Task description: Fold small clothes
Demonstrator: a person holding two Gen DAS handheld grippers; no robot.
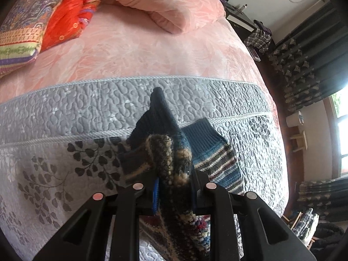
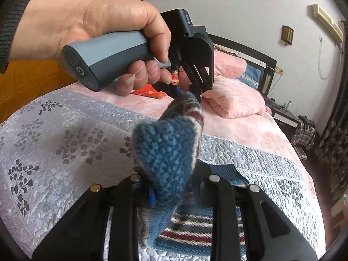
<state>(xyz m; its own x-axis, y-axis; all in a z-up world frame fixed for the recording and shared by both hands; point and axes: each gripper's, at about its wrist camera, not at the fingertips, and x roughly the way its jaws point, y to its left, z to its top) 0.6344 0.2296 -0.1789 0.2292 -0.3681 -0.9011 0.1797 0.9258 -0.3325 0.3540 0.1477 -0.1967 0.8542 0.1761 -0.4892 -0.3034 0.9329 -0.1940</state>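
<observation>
A knitted sock [image 2: 167, 150] with blue, cream and red stripes hangs in the air over the bed, stretched between both grippers. My right gripper [image 2: 171, 193] is shut on its blue toe end. My left gripper [image 2: 189, 94], held by a hand [image 2: 91, 21], is shut on the far end. In the left wrist view the left gripper [image 1: 174, 187] pinches the bunched sock [image 1: 169, 158], whose dark cuff sticks up. A second striped sock [image 1: 217, 158] lies flat on the quilt under them; in the right wrist view this second sock [image 2: 195, 235] sits just beyond my right gripper's fingers.
The grey quilted bedspread [image 1: 65, 152] with a leaf print covers the near part of the bed. Beyond it lie a pink blanket [image 1: 152, 50], a folded pink duvet [image 1: 174, 6] and colourful pillows [image 1: 32, 21]. The bed's right edge drops to the floor beside dark curtains [image 1: 304, 65].
</observation>
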